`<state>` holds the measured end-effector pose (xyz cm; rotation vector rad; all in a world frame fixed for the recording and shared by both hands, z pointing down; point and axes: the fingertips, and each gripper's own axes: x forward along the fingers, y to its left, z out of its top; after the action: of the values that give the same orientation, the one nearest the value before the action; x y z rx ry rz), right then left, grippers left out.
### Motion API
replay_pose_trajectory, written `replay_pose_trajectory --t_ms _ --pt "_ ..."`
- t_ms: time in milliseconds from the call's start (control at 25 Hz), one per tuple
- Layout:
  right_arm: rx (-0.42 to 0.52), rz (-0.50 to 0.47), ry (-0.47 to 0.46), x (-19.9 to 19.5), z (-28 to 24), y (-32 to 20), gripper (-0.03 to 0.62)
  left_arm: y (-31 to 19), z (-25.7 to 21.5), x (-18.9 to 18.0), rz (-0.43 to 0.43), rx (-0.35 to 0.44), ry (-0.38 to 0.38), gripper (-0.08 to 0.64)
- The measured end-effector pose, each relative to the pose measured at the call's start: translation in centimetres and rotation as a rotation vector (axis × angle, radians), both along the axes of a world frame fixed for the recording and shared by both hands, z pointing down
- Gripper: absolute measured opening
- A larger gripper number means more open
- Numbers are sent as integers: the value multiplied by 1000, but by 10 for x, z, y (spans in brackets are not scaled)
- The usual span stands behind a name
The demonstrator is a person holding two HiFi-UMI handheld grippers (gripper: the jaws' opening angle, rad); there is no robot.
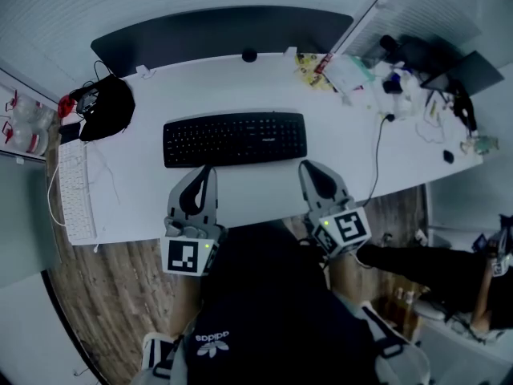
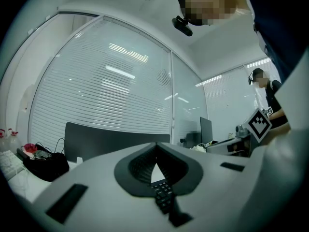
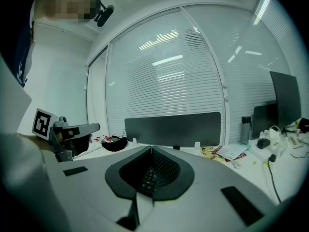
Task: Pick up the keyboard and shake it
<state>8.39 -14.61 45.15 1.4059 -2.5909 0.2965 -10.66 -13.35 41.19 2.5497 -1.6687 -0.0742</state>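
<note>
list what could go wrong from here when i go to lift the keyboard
1. Both the left gripper and right gripper are shut at the keyboard's near edge; pushed forward like that, they would likely shove it across the desk instead of gripping.
2. A grip on the near edge alone may let it tilt and slip when shaken.
3. A cable hangs off the desk beside the right gripper and might snag.

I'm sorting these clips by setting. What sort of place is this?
Most likely an office: a long white desk with a black keyboard, a dark divider panel along its far edge, and glass walls with blinds behind.
</note>
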Motion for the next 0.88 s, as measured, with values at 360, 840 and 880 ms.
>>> replay_pose_trajectory --t_ms 360,840,880 --pt "-13 12 5 13 5 -16 5 -19 8 15 8 -23 -13 5" --pt "22 -49 -19 23 -13 -54 5 -41 -6 14 -84 -6 -30 5" --pt "17 -49 -23 22 -12 -55 5 -41 -6 12 -92 -6 -32 5"
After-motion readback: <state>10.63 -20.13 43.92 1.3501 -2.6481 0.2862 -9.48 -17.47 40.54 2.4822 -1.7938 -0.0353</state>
